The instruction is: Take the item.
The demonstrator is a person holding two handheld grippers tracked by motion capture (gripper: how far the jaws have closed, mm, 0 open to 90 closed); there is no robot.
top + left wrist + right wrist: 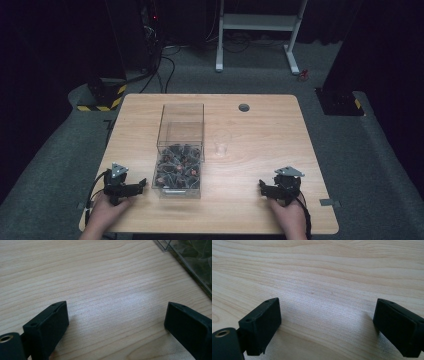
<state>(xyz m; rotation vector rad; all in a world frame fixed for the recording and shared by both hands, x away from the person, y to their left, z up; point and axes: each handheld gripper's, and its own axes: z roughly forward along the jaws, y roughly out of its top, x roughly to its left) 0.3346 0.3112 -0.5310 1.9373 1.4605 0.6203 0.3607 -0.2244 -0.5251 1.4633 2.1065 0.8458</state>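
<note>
Clear plastic box [180, 150] runs lengthwise away from the person, just beside the left gripper [141, 184]; both grippers, right gripper [261, 185] included, gape wide, empty.

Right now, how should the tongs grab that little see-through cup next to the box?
Probably by its side wall, near the middle. The clear cup stands upright, apart from the clear box, so the right tongs, already open, could come in level from its free right side.
</note>
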